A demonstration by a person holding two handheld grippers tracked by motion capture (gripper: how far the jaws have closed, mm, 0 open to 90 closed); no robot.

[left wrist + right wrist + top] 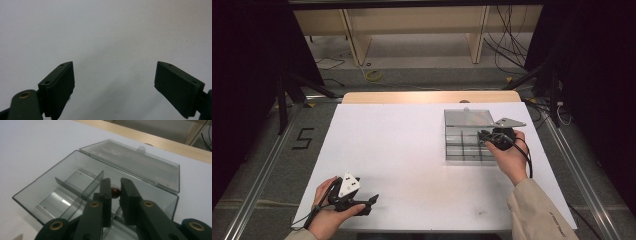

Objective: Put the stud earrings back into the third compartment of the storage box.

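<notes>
Small dark bead (115, 192) pinched between narrow jaws of right gripper (115, 185), directly above clear box (45, 185); left gripper (114, 75) wide, empty, well apart.

Black "5" on the floor (303, 138)

The compartment box (62, 192) is clear, glossy plastic with smooth walls that catch reflections. The table (402, 155) has a matt white top edged in pale wood, and each claw (115, 187) is matt black. The small bead (115, 192) looks dark red and shiny.
</notes>
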